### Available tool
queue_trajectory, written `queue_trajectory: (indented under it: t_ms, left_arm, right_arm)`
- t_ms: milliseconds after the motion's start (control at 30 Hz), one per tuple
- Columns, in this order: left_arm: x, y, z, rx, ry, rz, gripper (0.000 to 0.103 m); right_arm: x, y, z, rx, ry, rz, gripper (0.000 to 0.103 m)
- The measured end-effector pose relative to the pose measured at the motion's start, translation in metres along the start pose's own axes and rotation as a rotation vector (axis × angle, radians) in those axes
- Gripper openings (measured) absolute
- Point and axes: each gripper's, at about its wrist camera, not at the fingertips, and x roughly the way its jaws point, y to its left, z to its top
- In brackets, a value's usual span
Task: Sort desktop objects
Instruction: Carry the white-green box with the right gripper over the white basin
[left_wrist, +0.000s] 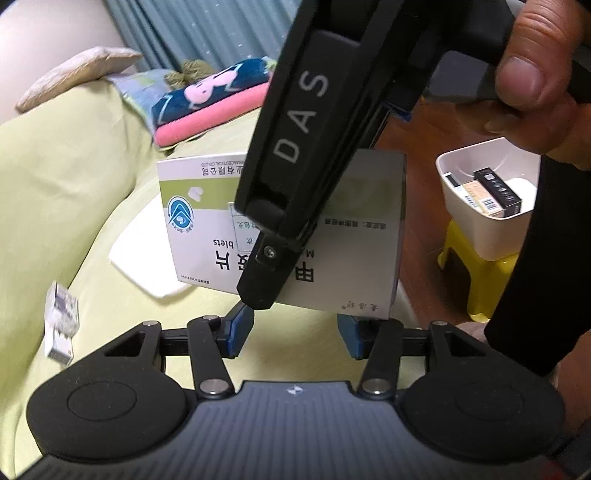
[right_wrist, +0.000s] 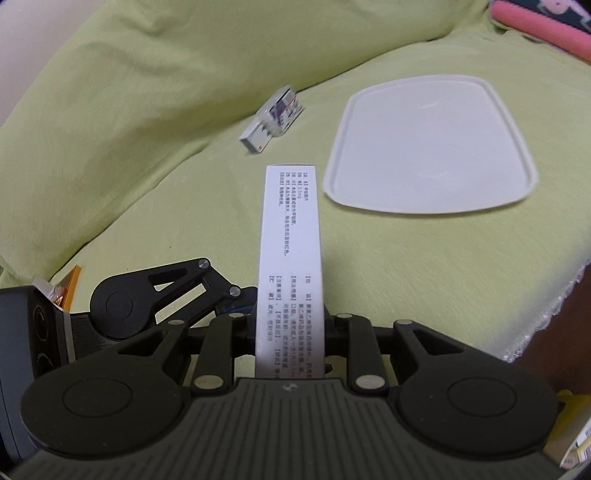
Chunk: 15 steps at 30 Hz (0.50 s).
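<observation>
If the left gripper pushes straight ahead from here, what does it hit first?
Most likely the medicine box held by the right gripper; it sits right ahead between the left gripper and its open fingers. The gap is hard to judge.

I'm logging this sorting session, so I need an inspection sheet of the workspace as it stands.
Surface: green cover over a sofa-like seat.
Job's things: white medicine box held in the right tongs; small box lying on the cover; white bin holding several boxes, on a yellow stool.
Clutter: white lid flat on the cover; folded pink and blue cloths.
Grippers: left tongs open, just below the medicine box; right shut on it.
Cables: nothing seen.
Surroundings: curtain, wooden floor.
</observation>
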Motion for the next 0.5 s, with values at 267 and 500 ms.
queue_trajectory:
  t_ms: [267, 500]
  left_arm:
    - [-0.004, -0.014, 0.033, 0.086, -0.041, -0.02, 0.055]
    - [-0.006, -0.04, 0.067, 0.169, -0.097, -0.045, 0.055]
  right_arm:
    - [-0.051, -0.005, -0.017, 0.048, -0.08, -0.02, 0.021]
    - [-0.096, -0.013, -0.026, 0.073, -0.159, -0.082, 0.021]
